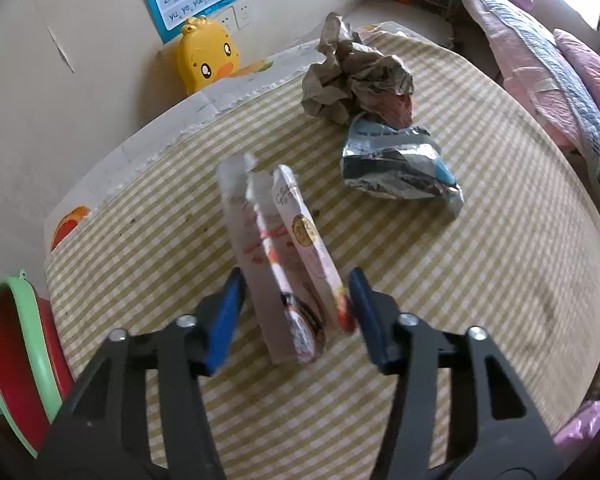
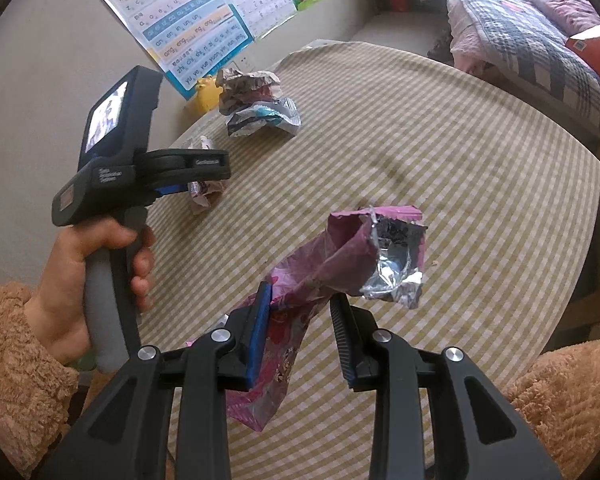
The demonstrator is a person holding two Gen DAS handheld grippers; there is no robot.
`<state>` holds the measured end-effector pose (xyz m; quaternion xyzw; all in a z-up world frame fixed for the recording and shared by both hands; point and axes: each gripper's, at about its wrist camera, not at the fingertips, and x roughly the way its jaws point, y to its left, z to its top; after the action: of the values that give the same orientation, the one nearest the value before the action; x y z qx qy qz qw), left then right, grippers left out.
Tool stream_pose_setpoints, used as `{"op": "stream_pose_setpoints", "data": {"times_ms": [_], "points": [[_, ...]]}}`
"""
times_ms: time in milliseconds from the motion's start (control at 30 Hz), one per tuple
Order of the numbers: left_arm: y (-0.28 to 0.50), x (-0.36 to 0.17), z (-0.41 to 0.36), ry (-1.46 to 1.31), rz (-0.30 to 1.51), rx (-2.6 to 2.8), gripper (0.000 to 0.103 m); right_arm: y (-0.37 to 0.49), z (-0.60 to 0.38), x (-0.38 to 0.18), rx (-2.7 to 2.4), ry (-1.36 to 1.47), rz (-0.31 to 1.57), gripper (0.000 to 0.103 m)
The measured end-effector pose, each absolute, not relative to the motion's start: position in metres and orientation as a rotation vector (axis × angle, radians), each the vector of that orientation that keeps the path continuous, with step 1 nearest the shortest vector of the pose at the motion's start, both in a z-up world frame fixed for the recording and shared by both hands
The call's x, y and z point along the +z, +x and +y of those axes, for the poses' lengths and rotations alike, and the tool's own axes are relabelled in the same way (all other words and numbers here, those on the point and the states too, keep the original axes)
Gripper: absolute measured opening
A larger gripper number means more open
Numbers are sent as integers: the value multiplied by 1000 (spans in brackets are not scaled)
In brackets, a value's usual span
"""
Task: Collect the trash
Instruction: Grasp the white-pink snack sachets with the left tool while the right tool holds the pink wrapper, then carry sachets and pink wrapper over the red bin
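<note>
Trash lies scattered on the checked worktop [image 1: 500, 280] in front of my two grippers. My left gripper [image 1: 296, 300] points steeply down with a flattened pink drink pouch [image 1: 296, 248] standing on edge between its blue fingers [image 1: 228, 312]. The right-hand pad touches the pouch's printed side; the left-hand pad sits just beside its pale back, and I cannot tell whether it presses, so the jaws look partly spread around the pouch and not clamped.

Beyond that gripper, farther along the worktop, sits a crumpled silver and blue wrapper [image 1: 400, 168], and just past it, touching it, a ball of crumpled brown paper [image 1: 352, 76]. To the gripper's left, below the worktop edge, is a red basin with a green rim [image 1: 20, 352].

My right gripper [image 2: 300, 320] pinches a purple foil snack bag [image 2: 340, 268]. The bag's lower part is squeezed between the jaws, and its torn silver-lined mouth hangs open ahead of the fingertips, above the worktop. Left of it, my left hand [image 2: 80, 276] in a fuzzy tan sleeve [image 2: 16, 352] grips the other gripper's handle.
</note>
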<state>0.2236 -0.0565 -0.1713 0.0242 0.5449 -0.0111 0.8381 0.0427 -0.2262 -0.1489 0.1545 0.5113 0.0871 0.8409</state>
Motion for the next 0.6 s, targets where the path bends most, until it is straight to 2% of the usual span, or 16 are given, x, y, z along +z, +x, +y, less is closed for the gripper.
{"op": "stream_pose_setpoints", "data": {"times_ms": [600], "points": [[123,-126,-18,-28,1033,-91,43,44,-220,-153,154,287,1097,29]]}}
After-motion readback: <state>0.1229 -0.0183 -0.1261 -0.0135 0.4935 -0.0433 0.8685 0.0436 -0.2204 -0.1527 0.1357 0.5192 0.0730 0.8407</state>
